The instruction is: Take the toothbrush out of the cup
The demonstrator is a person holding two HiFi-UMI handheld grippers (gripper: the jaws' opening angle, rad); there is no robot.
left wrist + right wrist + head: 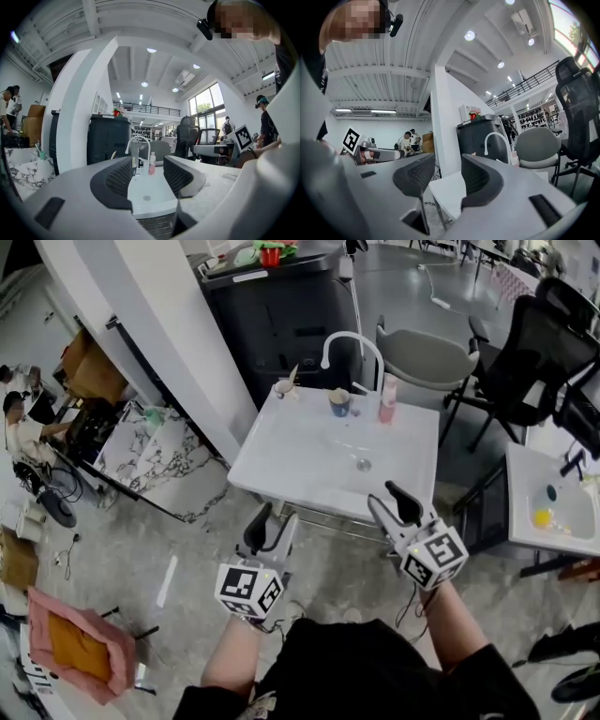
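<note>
A white basin table (309,460) with a curved white faucet (352,343) stands ahead of me. At its far left corner sits a small pale cup (284,388) with a light toothbrush (293,374) slanting out of it. A blue cup (339,402) and a pink bottle (386,399) stand by the faucet. My left gripper (272,515) and right gripper (385,495) hover in front of the table's near edge, well short of the cups. Both are open with nothing between the jaws. The left gripper (147,176) frames the faucet (138,140) and bottle (152,164); the right gripper (447,177) frames the table corner.
A black cabinet (281,306) stands behind the table, a white pillar (159,334) to its left. A grey chair (427,357) and a black office chair (534,352) sit at the back right. A second basin (553,507) is at right. A pink bag (75,643) lies on the floor.
</note>
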